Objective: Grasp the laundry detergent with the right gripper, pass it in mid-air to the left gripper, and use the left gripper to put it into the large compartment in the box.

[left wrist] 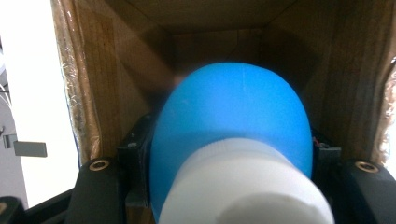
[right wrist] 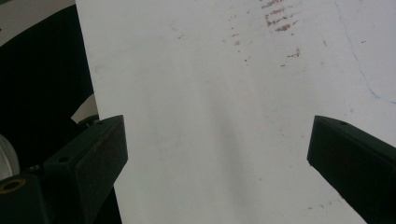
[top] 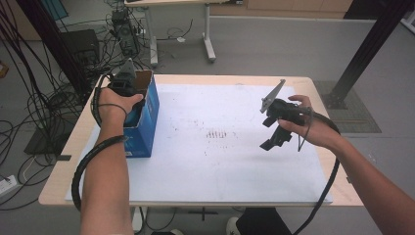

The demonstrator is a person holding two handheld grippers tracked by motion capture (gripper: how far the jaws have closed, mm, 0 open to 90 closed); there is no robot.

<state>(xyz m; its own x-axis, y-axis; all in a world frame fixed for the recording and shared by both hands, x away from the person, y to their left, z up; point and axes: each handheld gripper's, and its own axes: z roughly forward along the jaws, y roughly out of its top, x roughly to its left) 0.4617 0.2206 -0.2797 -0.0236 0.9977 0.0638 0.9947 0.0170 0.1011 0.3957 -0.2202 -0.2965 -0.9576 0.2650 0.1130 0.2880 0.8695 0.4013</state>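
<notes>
A blue bottle (left wrist: pixel 231 112) with a white cap (left wrist: pixel 243 186) sits between the jaws of my left gripper (left wrist: pixel 231 149), which is shut on it. The bottle hangs inside an open cardboard box with brown inner walls (left wrist: pixel 336 84). In the high view this box (top: pixel 147 117) is blue outside and stands at the table's left edge, with my left gripper (top: pixel 125 81) lowered into its open top. Over the right half of the table my right gripper (top: pixel 270 142) is held open and tilted down, its jaws (right wrist: pixel 217 140) wide apart with nothing between them.
A white sheet (top: pixel 220 161) covers most of the wooden table (top: pixel 58 181) and carries faint reddish marks (top: pixel 218 133) at its middle. Cables and equipment (top: pixel 117 34) lie on the floor behind the left side. A black post (top: pixel 372 44) stands at the far right.
</notes>
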